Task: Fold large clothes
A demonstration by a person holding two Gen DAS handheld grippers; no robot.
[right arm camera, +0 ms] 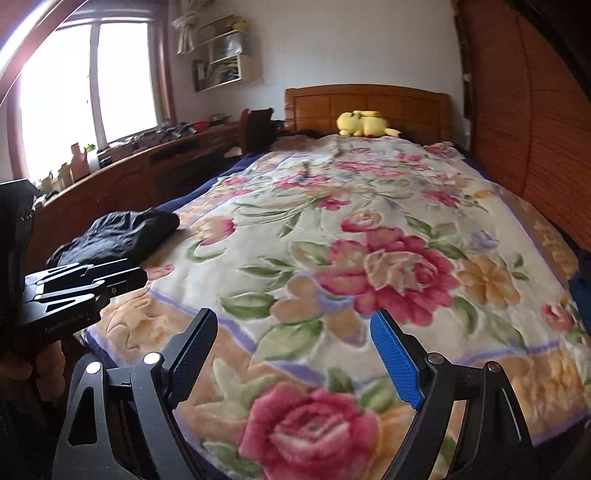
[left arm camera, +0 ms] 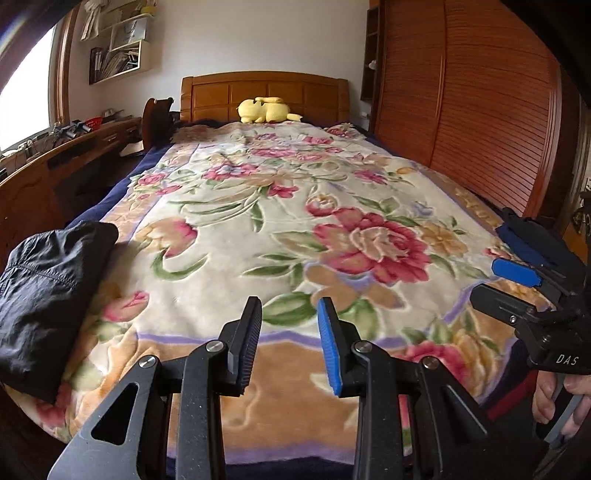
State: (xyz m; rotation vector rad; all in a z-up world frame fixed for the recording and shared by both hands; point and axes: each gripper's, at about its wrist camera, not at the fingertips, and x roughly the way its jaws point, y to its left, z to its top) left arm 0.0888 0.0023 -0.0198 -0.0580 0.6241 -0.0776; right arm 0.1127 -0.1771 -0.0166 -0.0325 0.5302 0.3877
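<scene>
left gripper (left arm camera: pixel 290 321): jaws parted, nothing between them
right gripper (right arm camera: pixel 295 345): jaws spread wide, empty
black garment (left arm camera: pixel 51 280): folded on bed's left edge

- A bed (left arm camera: pixel 295 206) under a floral blanket (right arm camera: pixel 369 229) fills the room.
- Its wooden headboard (left arm camera: pixel 264 92) meets a white wall (left arm camera: pixel 258 33).
- A slatted wooden wardrobe (left arm camera: pixel 472 103) lines one side.
- Opposite, a long wooden desk (right arm camera: pixel 147 162) (cluttered) stands under a bright window (right arm camera: pixel 88 81).
- Wall shelves (right arm camera: pixel 229 62) hang near the headboard.
</scene>
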